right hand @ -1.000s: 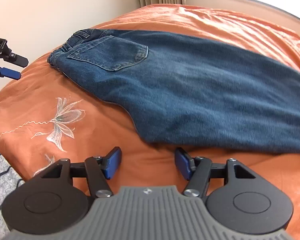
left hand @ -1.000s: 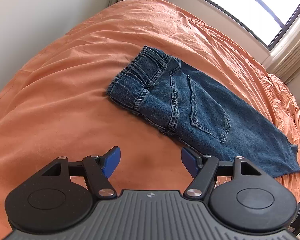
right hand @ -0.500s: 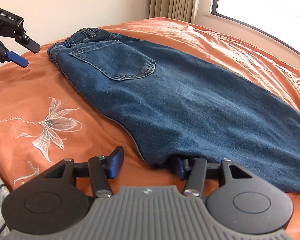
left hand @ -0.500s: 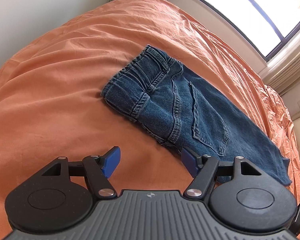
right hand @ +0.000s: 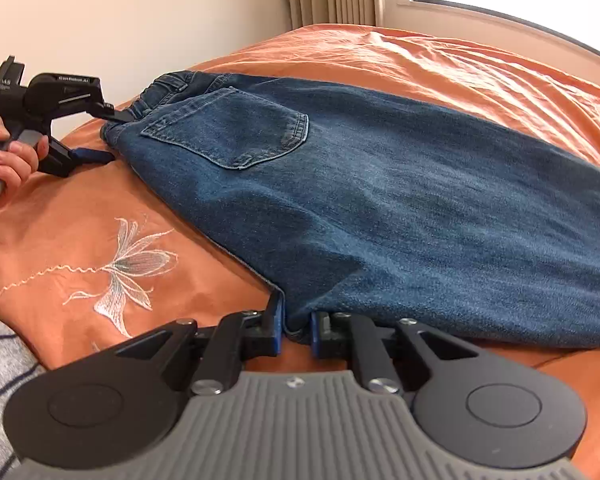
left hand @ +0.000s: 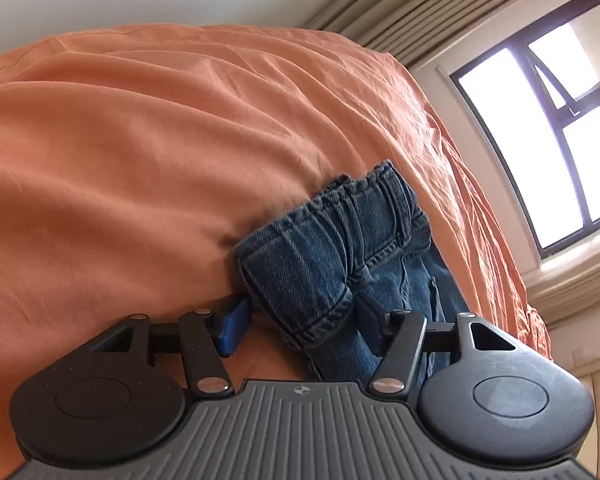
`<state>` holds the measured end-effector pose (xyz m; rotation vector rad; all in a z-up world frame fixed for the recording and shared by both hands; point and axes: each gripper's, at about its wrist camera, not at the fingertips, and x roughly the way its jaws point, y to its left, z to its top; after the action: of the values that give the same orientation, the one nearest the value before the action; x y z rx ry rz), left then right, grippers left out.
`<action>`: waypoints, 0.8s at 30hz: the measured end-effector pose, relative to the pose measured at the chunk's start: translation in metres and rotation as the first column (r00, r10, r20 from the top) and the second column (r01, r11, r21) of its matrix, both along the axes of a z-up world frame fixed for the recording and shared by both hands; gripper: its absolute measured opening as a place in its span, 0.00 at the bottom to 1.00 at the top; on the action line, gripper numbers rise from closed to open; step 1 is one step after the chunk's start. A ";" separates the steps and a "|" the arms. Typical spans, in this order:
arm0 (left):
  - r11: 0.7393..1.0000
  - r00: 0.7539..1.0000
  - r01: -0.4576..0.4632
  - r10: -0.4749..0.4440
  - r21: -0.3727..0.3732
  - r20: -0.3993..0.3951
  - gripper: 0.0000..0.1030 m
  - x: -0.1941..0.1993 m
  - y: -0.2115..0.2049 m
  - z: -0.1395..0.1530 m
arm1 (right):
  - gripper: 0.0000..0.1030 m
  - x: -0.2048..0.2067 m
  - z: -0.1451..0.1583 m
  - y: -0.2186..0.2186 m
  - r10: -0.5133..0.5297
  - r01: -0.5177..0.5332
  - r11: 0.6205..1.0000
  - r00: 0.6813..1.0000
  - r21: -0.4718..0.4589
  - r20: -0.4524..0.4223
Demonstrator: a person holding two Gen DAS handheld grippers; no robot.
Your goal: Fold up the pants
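Dark blue jeans (right hand: 380,200), folded in half lengthwise, lie on the orange bedspread (right hand: 100,208), back pocket up. My right gripper (right hand: 295,330) is shut on the near edge of the jeans at the crotch corner. My left gripper (left hand: 300,326) is open, its blue pads on either side of the waistband corner (left hand: 316,264). In the right wrist view the left gripper (right hand: 104,136) shows at the waistband end, held by a hand.
The orange bedspread (left hand: 140,152) has an embroidered white flower (right hand: 132,268) near the front edge. A window (left hand: 560,128) and curtains (left hand: 420,0) are beyond the bed. A cream wall (right hand: 140,20) runs behind it.
My left gripper dropped low and moved in until the waistband corner sits between its open fingers. My right gripper moved forward and closed on the near edge of the jeans.
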<state>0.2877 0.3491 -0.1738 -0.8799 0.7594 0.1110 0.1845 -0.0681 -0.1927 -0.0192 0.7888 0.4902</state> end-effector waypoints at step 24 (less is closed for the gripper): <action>0.947 0.977 -0.041 0.104 0.318 -0.185 0.21 -0.048 0.002 0.031 | 0.08 -0.045 0.014 -0.004 0.052 -0.018 0.981 0.983 0.195 -0.174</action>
<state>0.2392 0.3512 -0.1426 -0.5987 0.8689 0.3806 0.1390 -0.0717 -0.1787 0.1933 0.9150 0.6064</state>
